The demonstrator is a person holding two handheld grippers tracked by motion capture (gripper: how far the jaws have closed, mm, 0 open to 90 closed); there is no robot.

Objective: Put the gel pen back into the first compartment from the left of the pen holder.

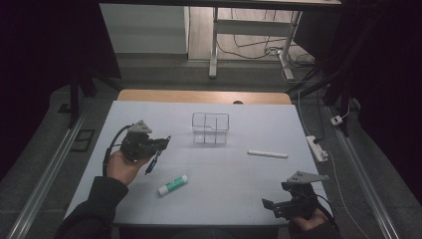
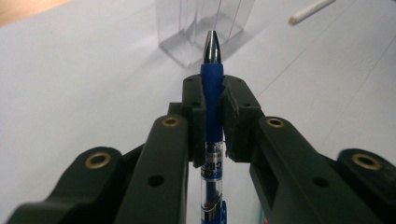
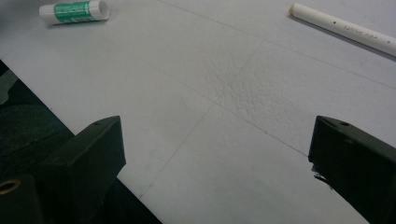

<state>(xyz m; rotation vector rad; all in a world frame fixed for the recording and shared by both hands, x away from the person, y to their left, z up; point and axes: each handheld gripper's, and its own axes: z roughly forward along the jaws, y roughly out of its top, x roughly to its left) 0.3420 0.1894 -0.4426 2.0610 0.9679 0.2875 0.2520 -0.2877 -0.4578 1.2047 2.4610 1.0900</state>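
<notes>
Ahead of the left gripper (image 1: 160, 144) on the white table (image 1: 249, 189) stands a clear divided organiser (image 1: 210, 128). Left gripper view shows the jaws clamped on a blue pen (image 2: 212, 93), its silver tip pointing at the organiser; high view shows the pen hanging below them. Right gripper (image 1: 271, 205) rests with jaws wide apart, a white stick (image 3: 343, 29) and glue stick (image 3: 74, 11) beyond.

1 blue pen (image 2: 212, 93), 1 glue stick (image 1: 173, 184), 1 white stick (image 1: 267, 154), 1 clear organizer (image 1: 211, 128).
</notes>
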